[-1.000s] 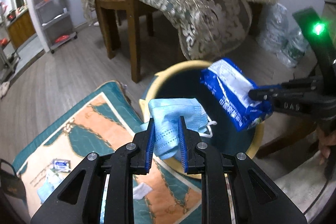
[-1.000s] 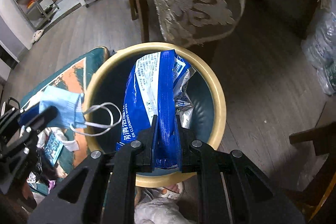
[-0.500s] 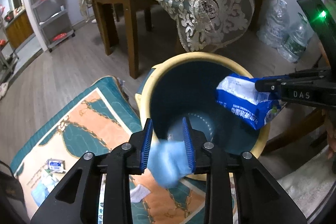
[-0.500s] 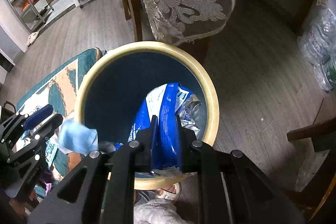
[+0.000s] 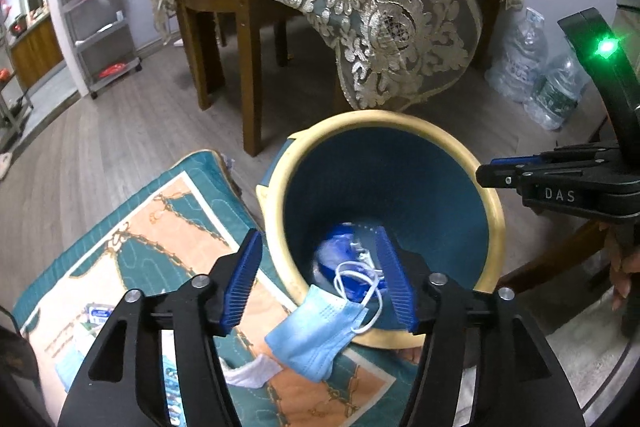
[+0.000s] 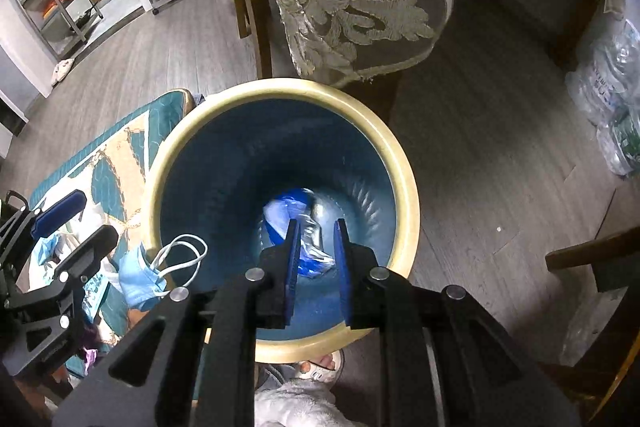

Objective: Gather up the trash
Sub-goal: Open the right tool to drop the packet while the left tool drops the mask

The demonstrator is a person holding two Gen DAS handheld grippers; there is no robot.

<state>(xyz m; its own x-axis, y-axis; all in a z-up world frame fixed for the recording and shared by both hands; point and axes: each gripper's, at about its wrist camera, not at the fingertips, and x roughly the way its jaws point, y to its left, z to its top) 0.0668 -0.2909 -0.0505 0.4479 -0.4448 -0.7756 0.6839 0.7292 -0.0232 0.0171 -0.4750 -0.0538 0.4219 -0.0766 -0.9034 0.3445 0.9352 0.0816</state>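
Both the left gripper point(image 5: 320, 275) and right gripper point(image 6: 316, 259) stand apart, empty. The blue wipes packet point(image 6: 288, 215) lies at the bottom of the waste bin point(image 5: 280, 187); the face mask point(image 5: 316, 335) hangs over its rim, mostly outside, and more litter waits on the rug point(image 5: 160, 227)

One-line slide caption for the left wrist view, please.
Open left gripper above a blue face mask draped over the yellow-rimmed bin edge; wipes pack lies inside.

Wooden chair point(image 5: 224, 27) stood beside lace-edged tablecloth point(image 5: 384, 7), patterned rug point(image 5: 152, 247) lay on grey wood floor point(image 5: 100, 131), metal shelving point(image 5: 100, 23) behind
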